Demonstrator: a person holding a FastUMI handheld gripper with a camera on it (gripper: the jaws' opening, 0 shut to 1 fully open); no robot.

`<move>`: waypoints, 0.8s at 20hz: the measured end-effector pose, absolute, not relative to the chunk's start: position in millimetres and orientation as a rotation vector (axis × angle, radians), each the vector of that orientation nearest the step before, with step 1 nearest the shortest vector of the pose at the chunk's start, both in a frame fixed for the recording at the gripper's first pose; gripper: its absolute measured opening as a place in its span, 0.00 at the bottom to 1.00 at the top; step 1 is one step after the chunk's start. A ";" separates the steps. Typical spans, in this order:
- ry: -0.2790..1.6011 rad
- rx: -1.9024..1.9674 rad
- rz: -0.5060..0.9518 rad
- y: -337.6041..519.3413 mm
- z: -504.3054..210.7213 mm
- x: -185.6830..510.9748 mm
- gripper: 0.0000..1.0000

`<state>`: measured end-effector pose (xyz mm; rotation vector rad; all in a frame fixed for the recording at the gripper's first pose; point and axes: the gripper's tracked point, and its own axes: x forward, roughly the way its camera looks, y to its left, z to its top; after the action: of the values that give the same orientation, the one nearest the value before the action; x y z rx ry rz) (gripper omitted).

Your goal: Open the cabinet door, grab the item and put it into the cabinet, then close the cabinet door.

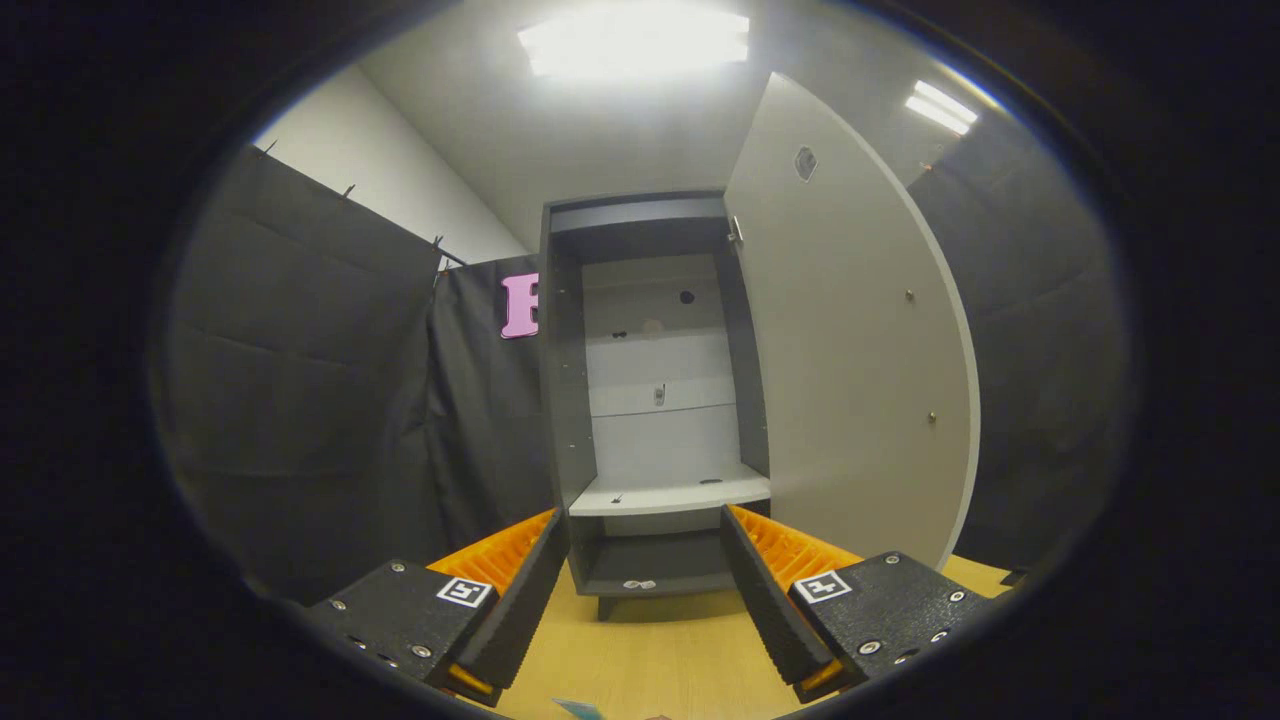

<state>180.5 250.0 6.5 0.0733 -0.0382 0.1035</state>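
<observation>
Facing our tongs point(645, 585) spread wide and empty toward the cabinet point(655, 400) on the desk point(650, 655), cabinet door point(850, 330) swung open to the right, shelf point(670, 493) straight ahead beyond the fingers, we can't make out the item, small bluish scrap point(580, 708) at the desk's near edge.

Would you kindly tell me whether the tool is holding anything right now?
Nothing is held: the tool is open, with only bare table between its fingers, facing the open cabinet.

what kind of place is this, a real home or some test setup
Likely a staged test booth, not a home: black cloth walls, a lone cabinet with its door open on a bare wooden table, and the hand-held gripper open before it.
</observation>
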 end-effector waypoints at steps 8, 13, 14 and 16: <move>0.045 0.077 0.170 288.6 -84.9 165.1 0.93; 0.102 0.003 0.212 311.5 -139.1 155.3 0.93; 0.124 -0.007 0.215 314.9 -152.5 153.5 0.93; 0.168 -0.024 0.223 321.9 -178.3 150.7 0.93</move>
<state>150.7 321.9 -178.3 -0.0240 0.1682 0.2230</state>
